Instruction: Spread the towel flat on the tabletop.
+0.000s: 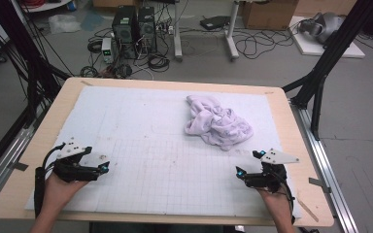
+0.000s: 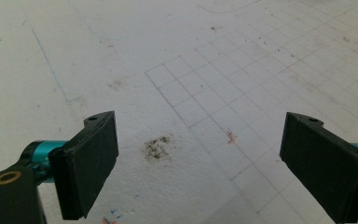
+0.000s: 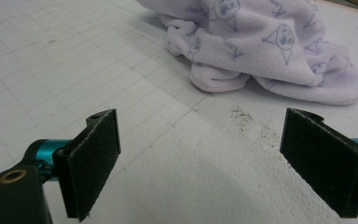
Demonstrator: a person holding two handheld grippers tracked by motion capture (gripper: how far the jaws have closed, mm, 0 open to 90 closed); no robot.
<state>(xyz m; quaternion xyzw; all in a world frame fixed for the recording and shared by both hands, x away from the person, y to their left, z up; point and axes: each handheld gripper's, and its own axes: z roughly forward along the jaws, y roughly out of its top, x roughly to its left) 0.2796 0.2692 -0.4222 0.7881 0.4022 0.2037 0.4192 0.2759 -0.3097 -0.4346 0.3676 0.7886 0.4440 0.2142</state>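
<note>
Towel: a crumpled lilac towel (image 1: 218,126) is lying on the far right part of the white grid mat (image 1: 165,145), well apart from both grippers. In the right gripper view the towel (image 3: 265,51) is being cut off by the top edge, so its far side is hidden; the printed pale figures on it are hard to read.

Left gripper: the left gripper (image 1: 104,166) is resting low over the near left part of the mat, in the person's left hand (image 1: 60,187). In its own view the left gripper (image 2: 198,158) is standing with jaws wide apart and nothing between them; both jaws are running out of the picture at the bottom.

Right gripper: the right gripper (image 1: 240,171) is sitting near the front right corner, pointing toward the towel. In its own view the right gripper (image 3: 198,158) is keeping its jaws wide apart, with bare mat between them and the towel lying further ahead, not touching.

Mat: dark smudges (image 2: 157,147) are showing on it; what they are I cannot tell.

Table: the wooden table (image 1: 291,145) is partly being cut off at the bottom edge.
</note>
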